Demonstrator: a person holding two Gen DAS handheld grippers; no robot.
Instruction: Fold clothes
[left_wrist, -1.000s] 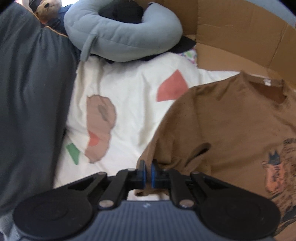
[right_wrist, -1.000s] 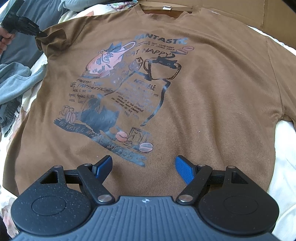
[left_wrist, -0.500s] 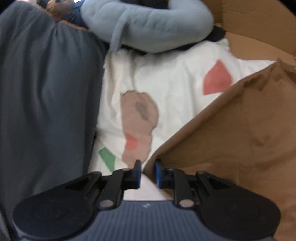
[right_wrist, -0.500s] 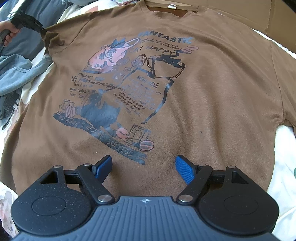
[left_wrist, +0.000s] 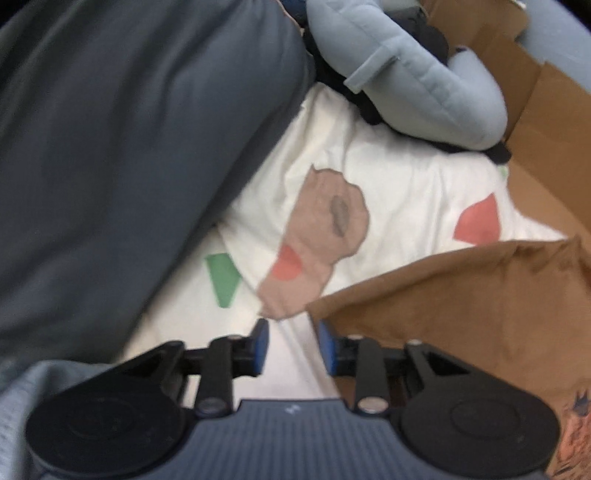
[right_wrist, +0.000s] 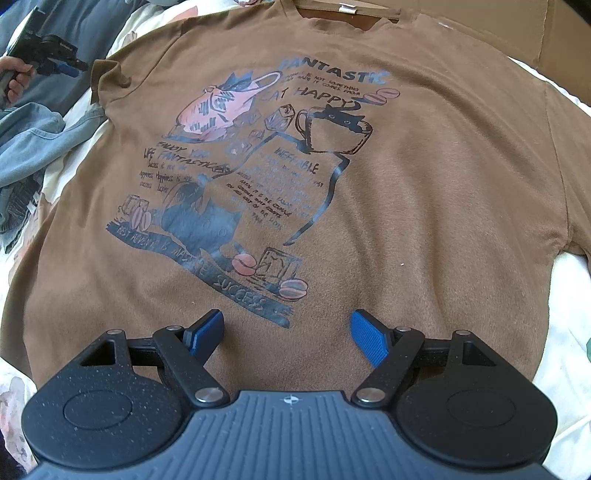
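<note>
A brown T-shirt (right_wrist: 424, 184) with a cat and coffee print lies face up, spread flat on a white patterned sheet (left_wrist: 388, 184). My right gripper (right_wrist: 288, 332) hovers open over the shirt's lower part, with nothing between its fingers. In the left wrist view, my left gripper (left_wrist: 290, 343) sits at the tip of the shirt's sleeve (left_wrist: 461, 306). Its jaws are opening, and only bare sheet shows between them. The sleeve edge lies just beside the right finger. The right wrist view shows the left gripper (right_wrist: 70, 68) far left, held by a hand (right_wrist: 14, 79), next to the sleeve (right_wrist: 110, 81).
A dark grey duvet (left_wrist: 110, 147) fills the left side. A blue-grey neck pillow (left_wrist: 424, 92) lies at the back against a cardboard box wall (left_wrist: 546, 129). A denim garment (right_wrist: 33, 147) is bunched left of the shirt.
My left gripper was shut on the sleeve tip, drew it outward to the left, then opened and let it go. The sleeve now lies stretched out. The right gripper has stayed still.
</note>
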